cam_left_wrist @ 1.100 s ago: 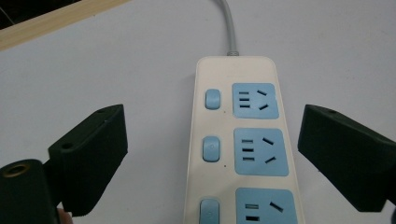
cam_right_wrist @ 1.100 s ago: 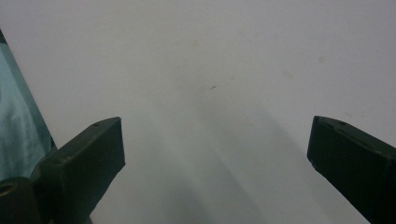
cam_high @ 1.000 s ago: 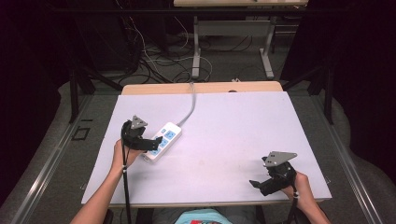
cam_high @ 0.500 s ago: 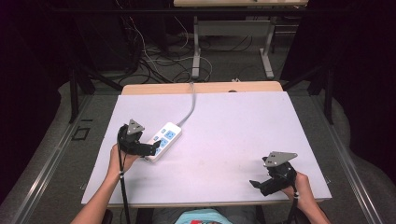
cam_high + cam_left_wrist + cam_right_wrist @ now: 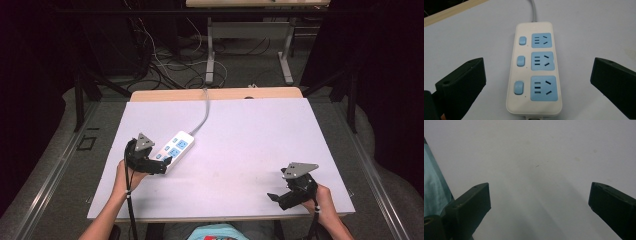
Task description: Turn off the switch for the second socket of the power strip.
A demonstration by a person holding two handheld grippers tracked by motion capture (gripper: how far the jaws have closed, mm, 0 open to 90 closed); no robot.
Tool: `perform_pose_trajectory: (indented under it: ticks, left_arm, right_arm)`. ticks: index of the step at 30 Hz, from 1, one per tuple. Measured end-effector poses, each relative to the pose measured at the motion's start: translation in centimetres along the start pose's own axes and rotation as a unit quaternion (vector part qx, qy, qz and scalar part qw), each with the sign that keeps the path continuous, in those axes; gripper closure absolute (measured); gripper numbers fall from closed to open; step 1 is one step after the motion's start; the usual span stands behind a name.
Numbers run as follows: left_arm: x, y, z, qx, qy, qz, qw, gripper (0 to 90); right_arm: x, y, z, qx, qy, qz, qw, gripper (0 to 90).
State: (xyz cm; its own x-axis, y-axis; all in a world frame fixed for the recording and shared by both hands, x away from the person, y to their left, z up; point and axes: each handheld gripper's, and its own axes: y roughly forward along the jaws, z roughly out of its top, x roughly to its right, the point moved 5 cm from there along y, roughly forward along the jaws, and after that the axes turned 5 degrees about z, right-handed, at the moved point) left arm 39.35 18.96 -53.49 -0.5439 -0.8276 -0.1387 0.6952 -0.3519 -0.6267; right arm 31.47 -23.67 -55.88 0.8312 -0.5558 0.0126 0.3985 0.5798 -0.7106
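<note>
The left gripper (image 5: 537,82) is seen spread wide over the near end of a white power strip (image 5: 535,70), its two black jaws set well apart on either side of the casing and touching nothing. In the left gripper view, three blue sockets are shown in a row along the strip, each paired with a small blue switch (image 5: 519,87) to its left, and a grey cord (image 5: 533,11) is led away from the far end. From the high view, the power strip (image 5: 176,148) is found lying flat and diagonally on the left half of the white counter (image 5: 250,140), with the left gripper (image 5: 165,164) held right at its near end and the cord (image 5: 204,112) carried off over the counter's far edge toward the floor.

The right gripper (image 5: 274,197) is held near the counter's front right corner, well apart from the strip. Its jaws are likewise released and wide open in the right gripper view, where the right gripper (image 5: 539,202) is pointed at bare counter surface, nothing being grasped. A teal garment (image 5: 434,185) is glimpsed at that view's left edge. Tangled cables (image 5: 165,65) and table legs (image 5: 211,55) are visible on the floor beyond.
</note>
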Motion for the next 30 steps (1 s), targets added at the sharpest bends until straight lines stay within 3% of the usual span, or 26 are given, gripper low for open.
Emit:
perform_pose_trajectory:
  ticks: [30]
  left_arm:
    - [2.2, -3.3, -3.3, -0.014, 0.015, -0.012, 0.9997, 0.0]
  right_arm:
    - [0.0, 0.2, 0.0, 0.004, -0.002, -0.005, 1.0, 3.9]
